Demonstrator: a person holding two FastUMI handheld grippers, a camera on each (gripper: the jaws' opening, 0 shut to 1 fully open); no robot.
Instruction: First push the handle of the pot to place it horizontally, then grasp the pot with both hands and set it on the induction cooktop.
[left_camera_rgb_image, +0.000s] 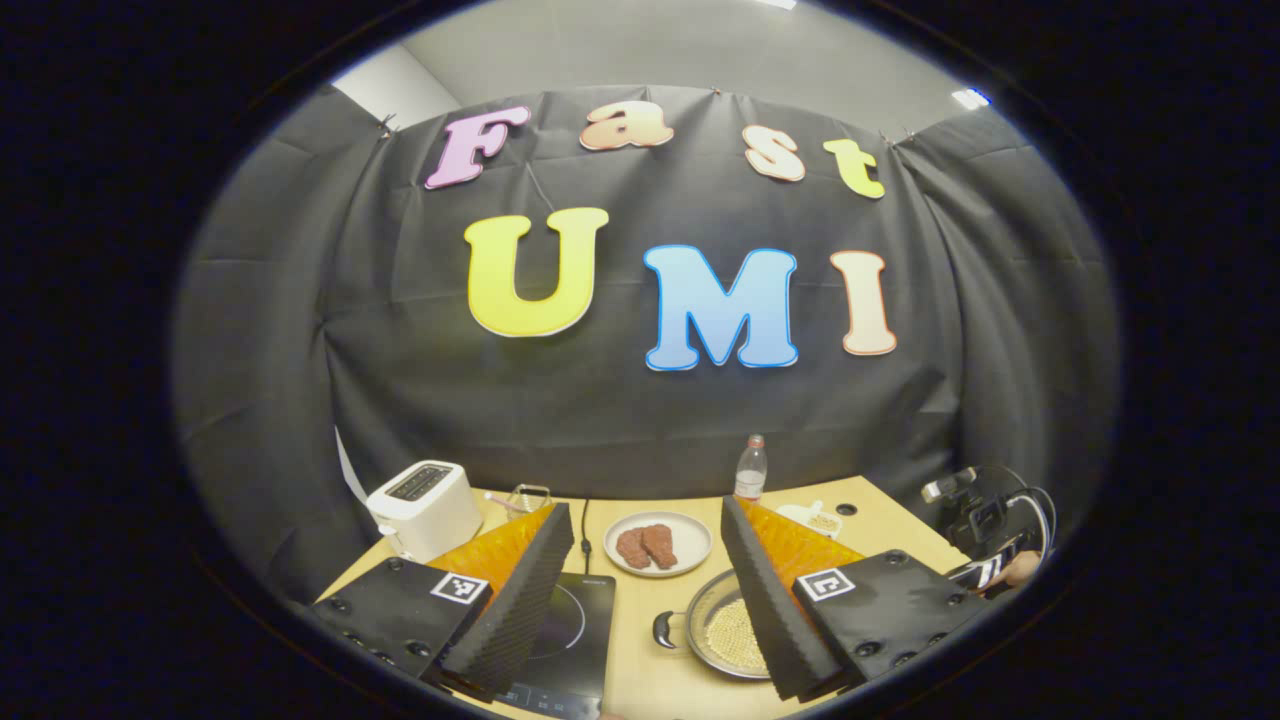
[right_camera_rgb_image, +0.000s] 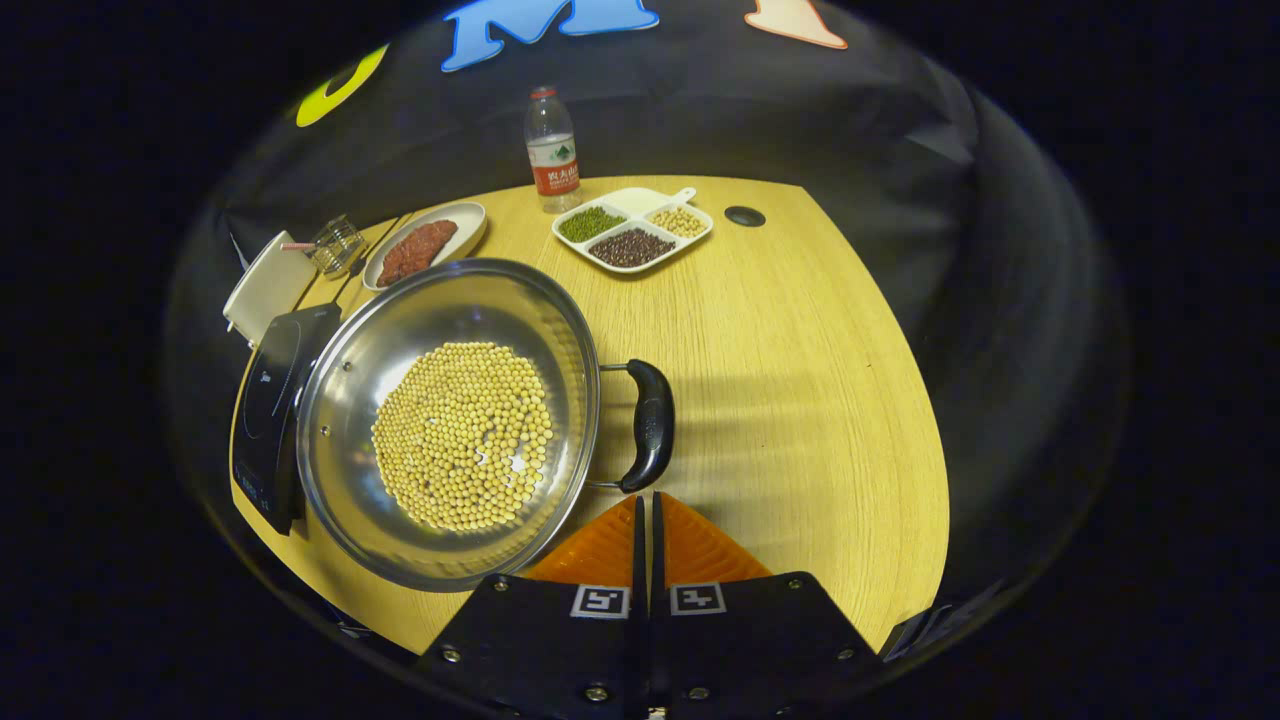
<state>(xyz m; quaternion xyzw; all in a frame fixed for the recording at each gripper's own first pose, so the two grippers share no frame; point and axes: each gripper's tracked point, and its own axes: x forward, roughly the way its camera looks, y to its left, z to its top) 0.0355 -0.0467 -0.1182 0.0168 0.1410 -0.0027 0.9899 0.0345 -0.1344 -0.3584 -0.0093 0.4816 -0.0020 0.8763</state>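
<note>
A steel pot (right_camera_rgb_image: 450, 420) holding yellow beans stands on the wooden table, and its black right-hand handle (right_camera_rgb_image: 650, 425) points toward the bare right part. My right gripper (right_camera_rgb_image: 645, 500) is shut with nothing between its fingers, its tips just short of the handle's near end. The black induction cooktop (right_camera_rgb_image: 275, 400) lies directly left of the pot. In the left gripper view, my left gripper (left_camera_rgb_image: 645, 510) is open wide, above the near table. Beneath it are the cooktop (left_camera_rgb_image: 575, 630) on the left and the pot (left_camera_rgb_image: 730, 630) on the right, whose other handle (left_camera_rgb_image: 665, 628) faces the cooktop.
Along the back stand a white toaster (right_camera_rgb_image: 265, 285), a glass jar (right_camera_rgb_image: 340, 245), a plate of red-brown meat (right_camera_rgb_image: 425, 245), a water bottle (right_camera_rgb_image: 552, 150) and a divided dish of beans (right_camera_rgb_image: 632, 228). A cable hole (right_camera_rgb_image: 745, 215) sits at the back right.
</note>
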